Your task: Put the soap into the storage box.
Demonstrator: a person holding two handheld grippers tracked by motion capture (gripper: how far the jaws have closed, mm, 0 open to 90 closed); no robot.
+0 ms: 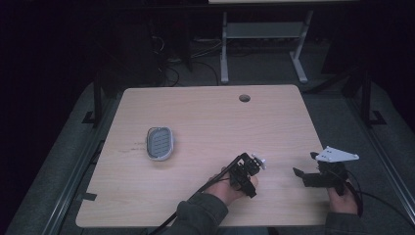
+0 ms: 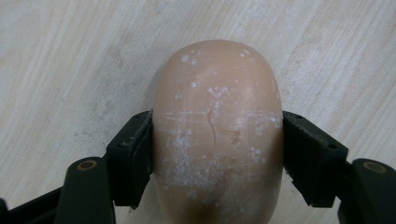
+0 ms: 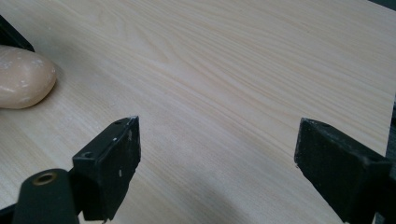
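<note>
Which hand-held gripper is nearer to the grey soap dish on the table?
Left. The left hand-held gripper, shut on the soap bar, lies to the right of the soap dish; the open right hand-held gripper is farther right.

Dim surroundings, evenly lit close-ups

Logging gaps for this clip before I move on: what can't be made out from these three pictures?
- Peach oval bar of soap: in the left gripper view its near end is cut off by the bottom edge; in the high view the left hand-held gripper covers it.
- Grey oval soap dish with a ridged inside: too small and dim in the high view to tell its material.
- Right hand-held gripper: its jaws are dark in the high view.
</note>
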